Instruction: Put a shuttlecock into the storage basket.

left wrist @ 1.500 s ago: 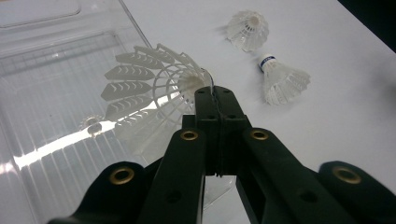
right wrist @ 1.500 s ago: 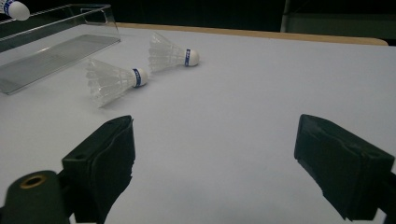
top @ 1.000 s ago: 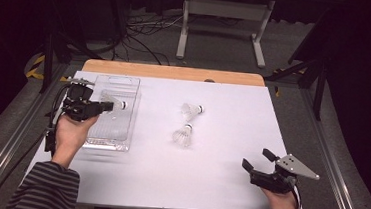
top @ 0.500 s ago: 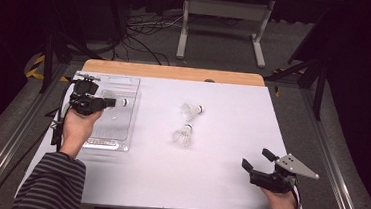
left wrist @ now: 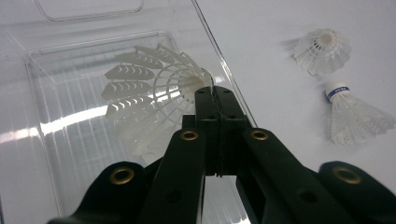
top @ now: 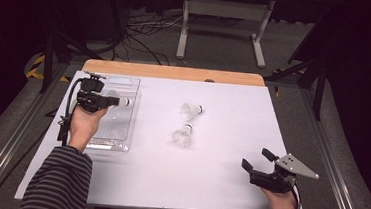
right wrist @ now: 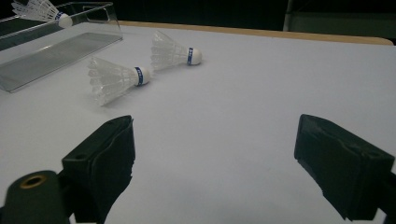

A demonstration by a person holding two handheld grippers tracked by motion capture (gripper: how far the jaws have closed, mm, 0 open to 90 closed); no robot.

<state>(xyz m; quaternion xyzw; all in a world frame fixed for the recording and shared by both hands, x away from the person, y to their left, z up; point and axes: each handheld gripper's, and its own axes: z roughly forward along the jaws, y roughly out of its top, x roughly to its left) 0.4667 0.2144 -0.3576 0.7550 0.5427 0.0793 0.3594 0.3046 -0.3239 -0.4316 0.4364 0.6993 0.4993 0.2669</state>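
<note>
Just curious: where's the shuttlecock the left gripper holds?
In the high view, the shuttlecock is at the table's left, over the clear tray, pinched in the left gripper.

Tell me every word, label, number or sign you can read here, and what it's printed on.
No text can be read anywhere.
Blue band on the farther shuttlecock: print too small to read.
Blue band on the nearer shuttlecock: likewise blurred.
Blue band on the held shuttlecock: too small.
Clear tray, grippers, table: no markings show.
</note>
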